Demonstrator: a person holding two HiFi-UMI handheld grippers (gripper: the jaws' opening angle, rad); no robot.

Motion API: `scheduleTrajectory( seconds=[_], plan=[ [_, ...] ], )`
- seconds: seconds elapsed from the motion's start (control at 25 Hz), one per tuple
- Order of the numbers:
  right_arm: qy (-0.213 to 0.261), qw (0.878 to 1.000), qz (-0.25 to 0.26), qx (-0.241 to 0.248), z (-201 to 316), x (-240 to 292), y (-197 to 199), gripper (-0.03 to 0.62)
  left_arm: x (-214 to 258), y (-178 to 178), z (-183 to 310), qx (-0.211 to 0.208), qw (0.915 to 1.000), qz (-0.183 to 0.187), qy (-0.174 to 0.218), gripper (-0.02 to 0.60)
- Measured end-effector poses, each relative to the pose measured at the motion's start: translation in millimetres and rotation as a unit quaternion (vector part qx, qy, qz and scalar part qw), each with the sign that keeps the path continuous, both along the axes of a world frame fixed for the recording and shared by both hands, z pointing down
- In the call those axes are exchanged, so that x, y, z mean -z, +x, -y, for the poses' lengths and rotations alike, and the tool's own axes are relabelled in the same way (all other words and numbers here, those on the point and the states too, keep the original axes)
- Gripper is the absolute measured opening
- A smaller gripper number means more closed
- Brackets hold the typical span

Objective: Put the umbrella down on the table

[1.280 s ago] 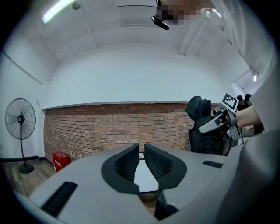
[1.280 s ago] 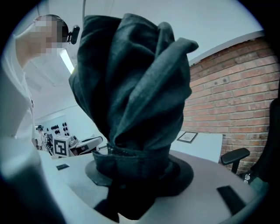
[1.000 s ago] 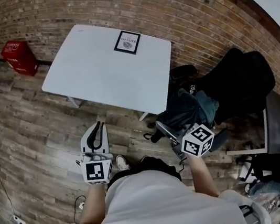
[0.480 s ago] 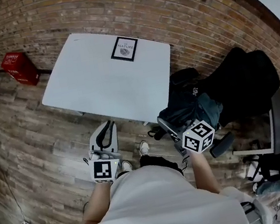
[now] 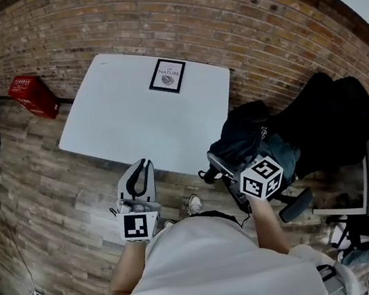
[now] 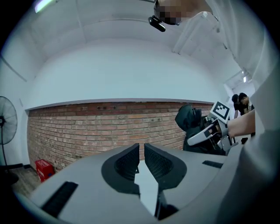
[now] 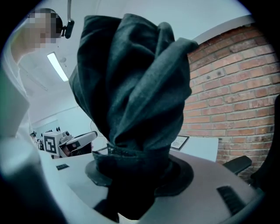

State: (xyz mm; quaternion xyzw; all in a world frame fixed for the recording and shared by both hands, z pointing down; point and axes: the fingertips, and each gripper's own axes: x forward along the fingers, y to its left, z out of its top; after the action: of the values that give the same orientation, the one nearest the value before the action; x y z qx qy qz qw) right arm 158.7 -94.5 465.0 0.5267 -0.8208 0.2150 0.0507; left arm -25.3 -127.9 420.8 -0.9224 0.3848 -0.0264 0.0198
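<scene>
Dark folded umbrella (image 7: 131, 83) clamped in right tool (image 7: 133, 173), standing above jaws; left tool (image 6: 141, 162) closed, empty

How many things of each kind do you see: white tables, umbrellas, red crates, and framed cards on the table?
white table: 1
umbrella: 1
red crate: 1
framed card: 1
Total: 4

Readable only "NATURE", on the framed card (image 5: 168, 76) lying on the white tabletop (image 5: 116, 116). White print on the red crate (image 5: 32, 94) too small to make out.
</scene>
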Motion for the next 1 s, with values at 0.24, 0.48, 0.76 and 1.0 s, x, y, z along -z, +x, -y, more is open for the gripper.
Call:
scheduleTrajectory(
  seconds=[0.24, 0.48, 0.76, 1.0],
  plan=[
    [-0.008, 1.000, -0.007, 0.008, 17, -2, 8, 0.230, -7, -10, 14, 0.025, 0.9996, 0.010, -0.005, 0.054],
    [-0.029, 0.999, -0.007, 0.012, 25, -14, 12, 0.230, -13, -17, 17, 0.043, 0.9989, 0.010, -0.014, 0.054],
    [-0.054, 0.998, -0.017, 0.034, 50, -36, 8, 0.230, -14, -22, 23, 0.060, 0.9979, 0.008, -0.023, 0.054],
    [-0.084, 0.995, -0.004, 0.056, 77, -60, 3, 0.229, -15, -30, 26, 0.079, 0.9965, 0.017, -0.020, 0.054]
  ],
)
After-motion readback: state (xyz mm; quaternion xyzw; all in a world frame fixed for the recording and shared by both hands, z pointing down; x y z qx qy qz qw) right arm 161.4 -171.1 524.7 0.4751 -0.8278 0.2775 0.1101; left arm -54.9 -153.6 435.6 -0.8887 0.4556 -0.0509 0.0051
